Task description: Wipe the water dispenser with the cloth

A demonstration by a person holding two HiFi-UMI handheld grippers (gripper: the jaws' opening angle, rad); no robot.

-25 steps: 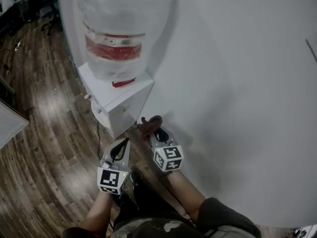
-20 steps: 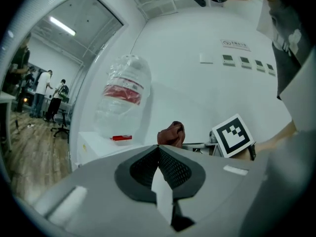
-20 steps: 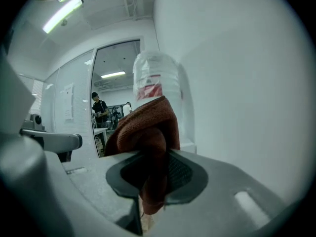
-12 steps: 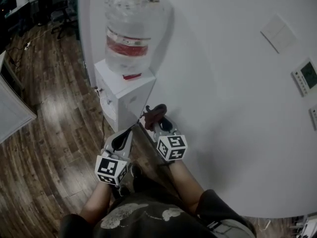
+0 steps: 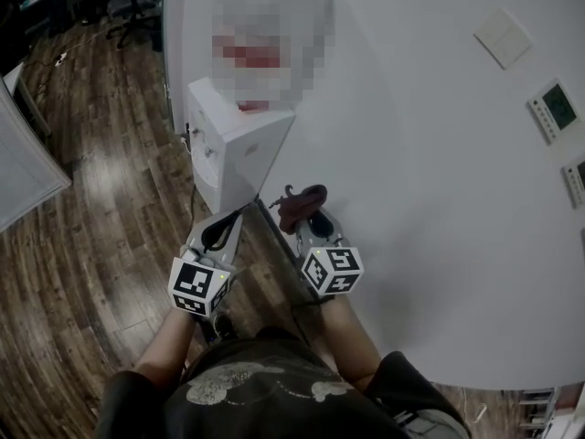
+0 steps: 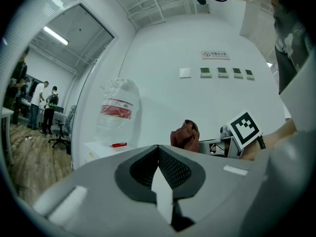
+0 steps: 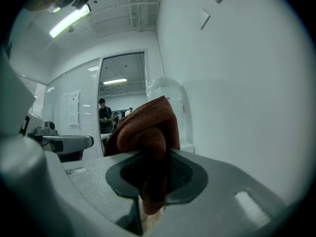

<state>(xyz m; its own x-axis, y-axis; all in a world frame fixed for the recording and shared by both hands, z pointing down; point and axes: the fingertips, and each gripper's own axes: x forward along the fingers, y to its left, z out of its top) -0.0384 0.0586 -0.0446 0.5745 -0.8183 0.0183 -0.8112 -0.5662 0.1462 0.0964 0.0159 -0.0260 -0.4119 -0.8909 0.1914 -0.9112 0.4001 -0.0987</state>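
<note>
The white water dispenser [image 5: 239, 144] stands against the white wall, its clear bottle with a red label [image 6: 116, 113] on top. In the head view the bottle is covered by a mosaic patch. A brown-red cloth [image 5: 302, 203] is bunched between the jaws of my right gripper [image 5: 308, 218], which is shut on it just in front of the dispenser's lower right side. The cloth [image 7: 148, 137] fills the middle of the right gripper view. My left gripper [image 5: 219, 233] hangs to the left, shut with nothing in it, its jaws [image 6: 158, 172] closed together.
A white wall [image 5: 439, 199] with a switch plate [image 5: 502, 37] and small control panels [image 5: 553, 106] runs along the right. Wood floor [image 5: 101, 227] spreads to the left. Office chairs [image 5: 128, 12] and people [image 6: 43, 107] stand far off behind a glass partition.
The view has pulled back from the dispenser and tilted up the wall. Both grippers keep their pose, the right one still holding the cloth.
</note>
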